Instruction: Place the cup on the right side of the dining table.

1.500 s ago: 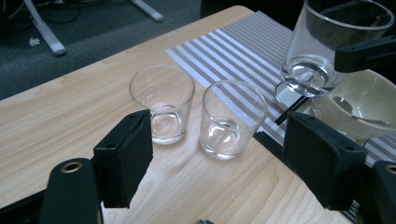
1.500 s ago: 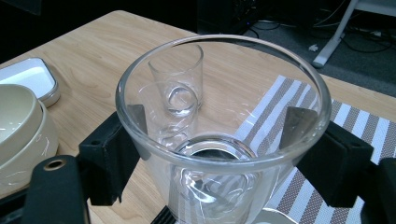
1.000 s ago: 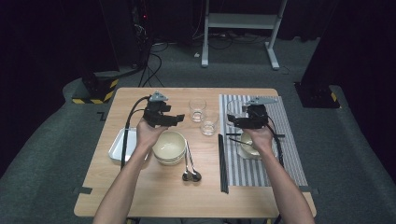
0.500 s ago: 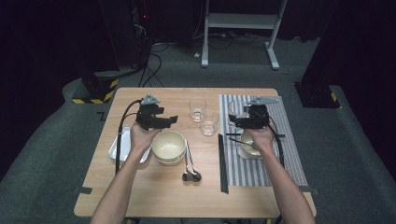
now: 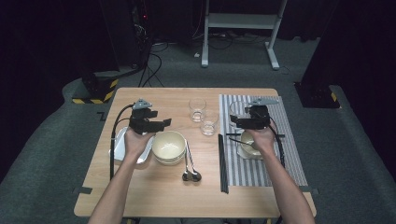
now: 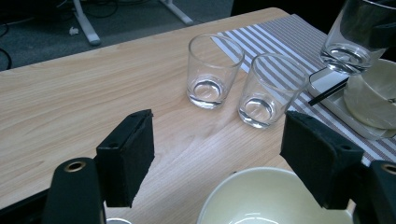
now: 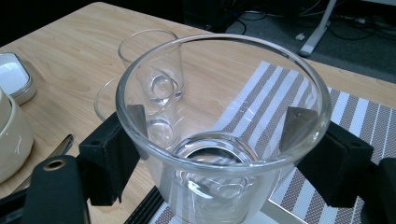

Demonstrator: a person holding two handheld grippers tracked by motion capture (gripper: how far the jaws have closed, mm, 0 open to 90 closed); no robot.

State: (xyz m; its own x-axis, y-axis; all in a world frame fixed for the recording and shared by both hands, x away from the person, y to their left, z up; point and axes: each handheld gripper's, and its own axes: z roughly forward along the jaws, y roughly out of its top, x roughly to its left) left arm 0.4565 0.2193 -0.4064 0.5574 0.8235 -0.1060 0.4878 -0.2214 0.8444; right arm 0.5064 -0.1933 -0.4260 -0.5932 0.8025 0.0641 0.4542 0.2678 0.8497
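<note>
From above, the person's forearms come in from the near edge of the wooden table (image 5: 154, 196). The left gripper (image 5: 164, 123) hovers over the table's left half, its jaws spread wide with nothing between them, just behind the cream bowl (image 5: 168, 146). A white rectangular dish (image 5: 119, 144) lies partly under that hand. Two spoons (image 5: 190, 173) lie just right of the bowl, and two empty glasses (image 5: 197, 108) stand near the middle, close together. On the right, a striped placemat (image 5: 289, 154) covers the table, with black chopsticks (image 5: 222, 163) along its left edge. The right gripper (image 5: 236, 122) sits above the mat's far part, clamped on a clear glass tumbler (image 5: 237, 113), which is hard to make out from here.

In the left gripper view, the two black pads (image 6: 128, 156) stand far apart and bare. Ahead of them are the two small glasses (image 6: 212, 70), upright on the wood beside the mat's edge; the bowl's rim (image 6: 261, 196) shows at the bottom. At the far right, the held tumbler (image 6: 357, 37) hangs above a pale bowl on a white tray (image 6: 336, 105).

In the right gripper view, the tumbler (image 7: 219, 140) sits upright between the jaws, both pads pressed against its sides. It is held above the striped mat (image 7: 355, 121), and the small glasses (image 7: 154, 70) show through and behind it.
</note>
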